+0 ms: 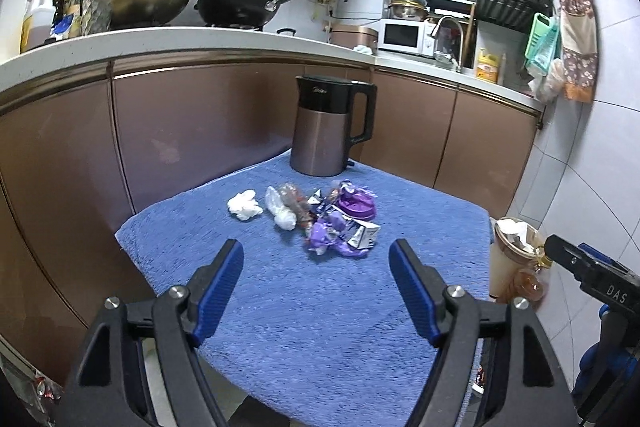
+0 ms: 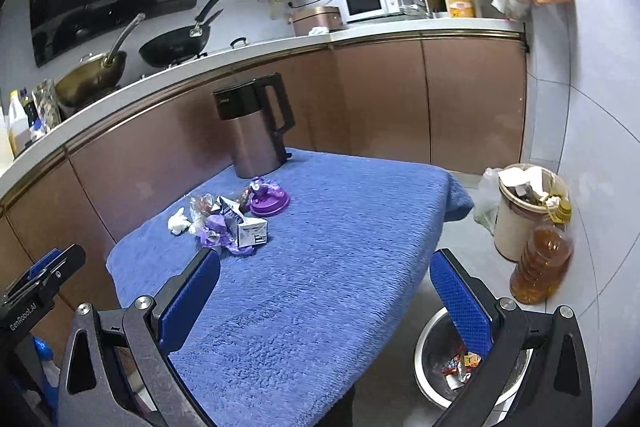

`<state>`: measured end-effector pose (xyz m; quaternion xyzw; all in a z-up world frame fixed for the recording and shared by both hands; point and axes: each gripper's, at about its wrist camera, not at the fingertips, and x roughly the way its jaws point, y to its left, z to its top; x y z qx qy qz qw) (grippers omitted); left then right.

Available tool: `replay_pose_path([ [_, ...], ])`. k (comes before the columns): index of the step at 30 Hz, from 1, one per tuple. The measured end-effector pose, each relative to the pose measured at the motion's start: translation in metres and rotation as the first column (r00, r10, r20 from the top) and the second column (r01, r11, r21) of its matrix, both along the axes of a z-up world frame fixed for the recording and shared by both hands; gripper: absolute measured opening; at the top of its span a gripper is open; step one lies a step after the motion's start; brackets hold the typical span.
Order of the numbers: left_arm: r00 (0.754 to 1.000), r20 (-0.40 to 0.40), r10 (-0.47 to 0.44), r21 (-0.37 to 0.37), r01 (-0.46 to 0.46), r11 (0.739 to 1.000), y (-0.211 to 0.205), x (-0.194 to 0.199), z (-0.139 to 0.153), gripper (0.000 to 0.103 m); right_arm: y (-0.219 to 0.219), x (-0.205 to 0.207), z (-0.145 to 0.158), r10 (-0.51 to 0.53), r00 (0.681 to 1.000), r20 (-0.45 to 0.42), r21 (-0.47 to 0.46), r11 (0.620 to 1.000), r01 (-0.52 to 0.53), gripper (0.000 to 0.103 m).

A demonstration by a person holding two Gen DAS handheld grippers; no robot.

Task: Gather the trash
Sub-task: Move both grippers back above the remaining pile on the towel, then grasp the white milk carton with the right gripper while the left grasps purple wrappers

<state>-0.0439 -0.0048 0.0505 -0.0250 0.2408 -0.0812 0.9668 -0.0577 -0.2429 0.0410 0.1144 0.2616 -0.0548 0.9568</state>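
A pile of trash lies on the blue towel-covered table (image 1: 304, 307): a white crumpled tissue (image 1: 244, 205), a clear plastic wrapper (image 1: 282, 209), purple wrappers (image 1: 326, 237), a small carton (image 1: 364, 233) and a purple lid (image 1: 356, 205). My left gripper (image 1: 316, 259) is open and empty, just short of the pile. My right gripper (image 2: 324, 271) is open and empty over the table's right edge; the pile (image 2: 228, 223) lies ahead to its left. A metal bowl (image 2: 428, 375) with wrappers in it sits on the floor below the right gripper.
A brown electric kettle (image 1: 324, 131) stands at the table's far edge. A full beige bin (image 2: 520, 215) and an oil bottle (image 2: 540, 263) stand on the floor to the right. Brown cabinets (image 1: 200, 131) and a counter with pans are behind.
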Motion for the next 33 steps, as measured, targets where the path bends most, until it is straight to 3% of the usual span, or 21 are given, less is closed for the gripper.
replay_pose_path([
  [26, 0.990, -0.138, 0.026, 0.004, -0.026, 1.000, 0.019, 0.075, -0.057, 0.074, 0.028, 0.075, -0.050, 0.092, 0.990, -0.106, 0.010, 0.996, -0.092, 0.103],
  [33, 0.976, -0.216, 0.001, -0.031, -0.007, 0.999, 0.037, 0.104, -0.083, 0.074, 0.040, 0.105, -0.063, 0.188, 0.972, -0.142, 0.027, 0.982, -0.186, 0.100],
])
